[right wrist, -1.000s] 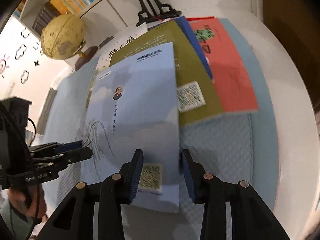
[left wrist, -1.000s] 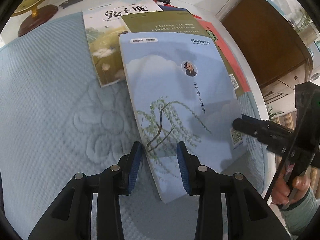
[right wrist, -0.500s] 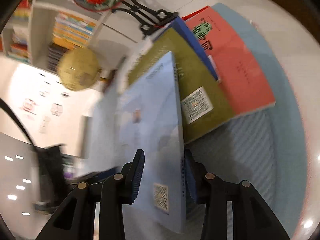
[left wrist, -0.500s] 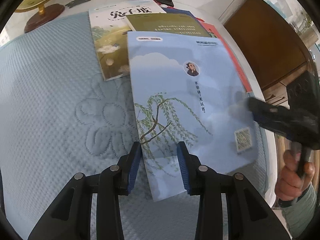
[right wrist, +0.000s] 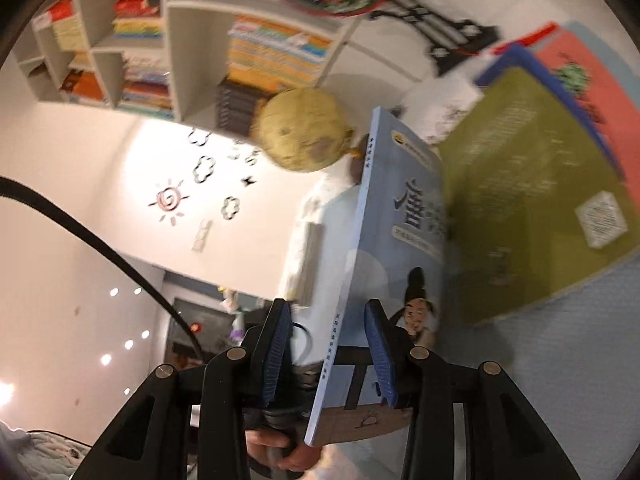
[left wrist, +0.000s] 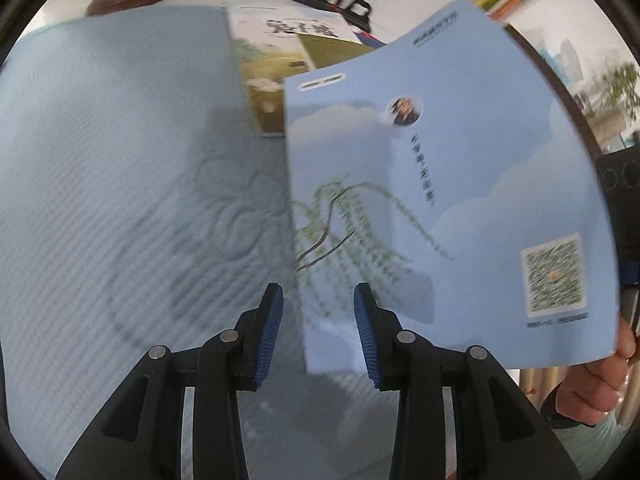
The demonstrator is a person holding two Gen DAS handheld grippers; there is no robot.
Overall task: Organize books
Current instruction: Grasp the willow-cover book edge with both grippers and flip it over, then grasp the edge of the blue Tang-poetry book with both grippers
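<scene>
In my left wrist view, my left gripper [left wrist: 319, 328] sits at the bottom centre, its fingers apart with the lower corner of the pale blue book [left wrist: 452, 208] between them, pads not visibly pressing. In my right wrist view, my right gripper [right wrist: 328, 354] straddles the same book's spine edge; I cannot tell if it is clamped. The book is tilted up off the blue quilted mat [left wrist: 120, 184]. Farther up the frame lie an olive book [right wrist: 532, 200], a red book [right wrist: 592, 72] and a globe [right wrist: 302, 134]

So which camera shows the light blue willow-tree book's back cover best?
The left wrist view: the light blue willow-tree book faces it, cover fully visible though blurred. The right wrist view shows it nearly edge-on, spine and front cover.
</scene>
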